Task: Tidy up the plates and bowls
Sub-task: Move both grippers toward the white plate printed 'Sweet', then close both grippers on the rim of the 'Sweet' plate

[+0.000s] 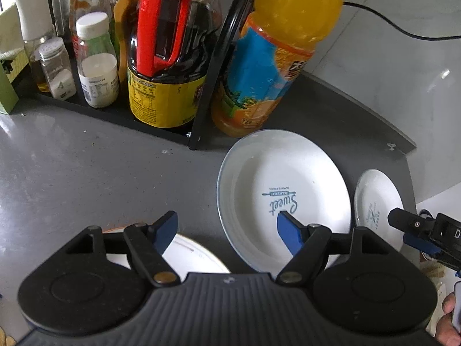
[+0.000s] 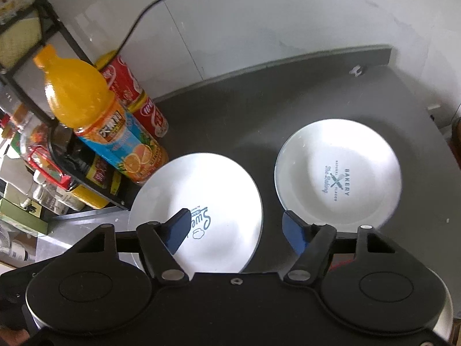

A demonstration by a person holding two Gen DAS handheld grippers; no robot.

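Observation:
A white deep plate printed "Sweet" (image 1: 283, 193) (image 2: 201, 199) lies on the grey counter beside the orange juice bottle. A smaller white plate printed "Bakery" (image 1: 377, 199) (image 2: 338, 173) lies to its right. A third white dish with a gold rim (image 1: 193, 253) sits under my left gripper's left finger. My left gripper (image 1: 227, 232) hangs open above the counter, its right finger over the "Sweet" plate. My right gripper (image 2: 234, 230) is open above the gap between the two plates and holds nothing; it shows in the left wrist view at the right edge (image 1: 417, 230).
A black rack (image 1: 201, 92) holds sauce and spice bottles (image 1: 161, 57) at the back left. An orange juice bottle (image 1: 273, 54) (image 2: 100, 115) stands by the "Sweet" plate, with a red can (image 2: 135, 98) behind it. A black cable (image 1: 397, 26) runs along the white wall. The counter edge (image 2: 449, 150) lies close right.

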